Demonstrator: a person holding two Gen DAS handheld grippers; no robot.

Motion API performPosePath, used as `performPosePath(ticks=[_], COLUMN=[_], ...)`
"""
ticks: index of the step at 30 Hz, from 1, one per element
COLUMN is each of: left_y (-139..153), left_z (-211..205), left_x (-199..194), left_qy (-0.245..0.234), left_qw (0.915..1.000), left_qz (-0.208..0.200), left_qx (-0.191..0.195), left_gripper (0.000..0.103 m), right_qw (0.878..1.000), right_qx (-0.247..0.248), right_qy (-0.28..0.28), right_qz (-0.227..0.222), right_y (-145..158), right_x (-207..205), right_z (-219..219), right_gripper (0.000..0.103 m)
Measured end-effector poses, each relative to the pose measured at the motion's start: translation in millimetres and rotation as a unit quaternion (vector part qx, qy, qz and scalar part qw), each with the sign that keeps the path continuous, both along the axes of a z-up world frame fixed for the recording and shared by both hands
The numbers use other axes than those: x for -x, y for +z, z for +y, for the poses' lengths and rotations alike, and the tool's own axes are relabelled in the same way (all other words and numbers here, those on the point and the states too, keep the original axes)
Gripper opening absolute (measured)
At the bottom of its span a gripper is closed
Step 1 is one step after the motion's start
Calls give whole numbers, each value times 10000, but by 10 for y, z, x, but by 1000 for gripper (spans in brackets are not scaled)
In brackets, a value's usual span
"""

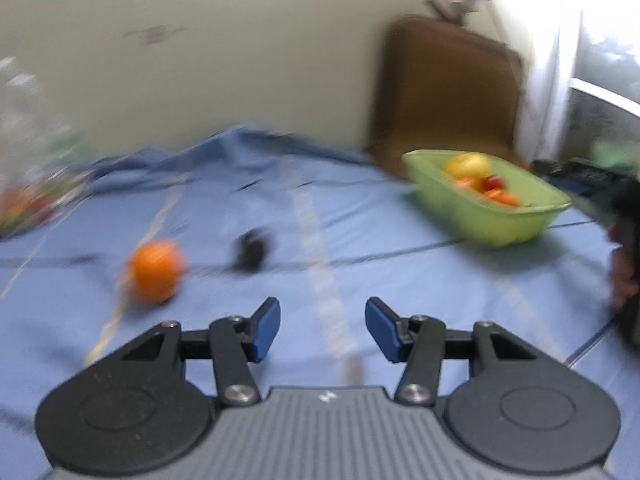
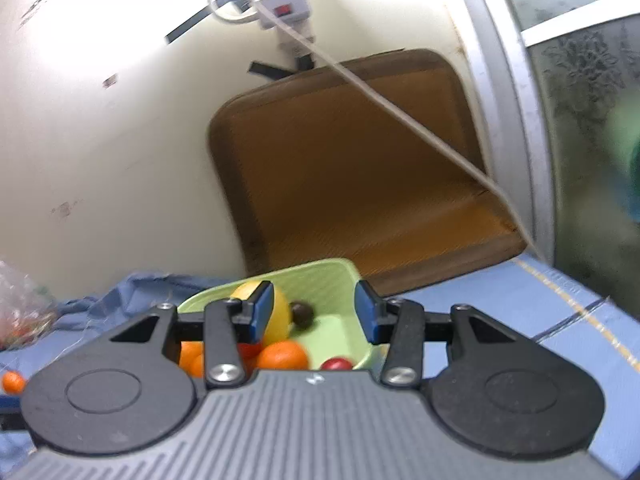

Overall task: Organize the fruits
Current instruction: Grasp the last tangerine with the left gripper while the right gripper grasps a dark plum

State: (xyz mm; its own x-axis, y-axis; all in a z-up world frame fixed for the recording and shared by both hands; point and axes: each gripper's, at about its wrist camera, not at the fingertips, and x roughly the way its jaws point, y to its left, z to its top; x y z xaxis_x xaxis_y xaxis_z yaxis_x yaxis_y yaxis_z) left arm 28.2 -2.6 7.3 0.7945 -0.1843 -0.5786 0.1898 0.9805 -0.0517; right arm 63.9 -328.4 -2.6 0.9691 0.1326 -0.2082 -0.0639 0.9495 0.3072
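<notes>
In the left wrist view, an orange (image 1: 154, 272) and a small dark fruit (image 1: 252, 254) lie on the blue sheet (image 1: 280, 208). My left gripper (image 1: 322, 328) is open and empty, a short way in front of them. The green basket (image 1: 500, 224) with several fruits stands to the right. In the right wrist view, my right gripper (image 2: 314, 312) is open just over the green basket (image 2: 340, 276), with nothing between its pads. Inside lie a yellow fruit (image 2: 280, 316), a dark fruit (image 2: 302, 314), oranges (image 2: 284, 356) and a red fruit (image 2: 336, 364).
A brown cushion (image 2: 360, 168) leans on the wall behind the basket. A clear plastic bag (image 1: 28, 184) with more fruit sits at the far left. A person's hand (image 1: 624, 272) shows at the right edge. A small orange (image 2: 12, 382) lies left of my right gripper.
</notes>
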Motion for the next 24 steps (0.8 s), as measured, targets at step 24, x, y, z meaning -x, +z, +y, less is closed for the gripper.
performPosePath(ticks=[24], left_y=[-60], left_z=[730], left_x=[-496], left_qy=[855], left_qw=[9956], left_qz=[-366], left_qx=[81], left_gripper=[52], right_qw=[9429], right_qx=[1407], right_qy=[2850], right_qz=[997], right_y=[69], right_x=[-408], right_z=[2355], right_gripper=[45])
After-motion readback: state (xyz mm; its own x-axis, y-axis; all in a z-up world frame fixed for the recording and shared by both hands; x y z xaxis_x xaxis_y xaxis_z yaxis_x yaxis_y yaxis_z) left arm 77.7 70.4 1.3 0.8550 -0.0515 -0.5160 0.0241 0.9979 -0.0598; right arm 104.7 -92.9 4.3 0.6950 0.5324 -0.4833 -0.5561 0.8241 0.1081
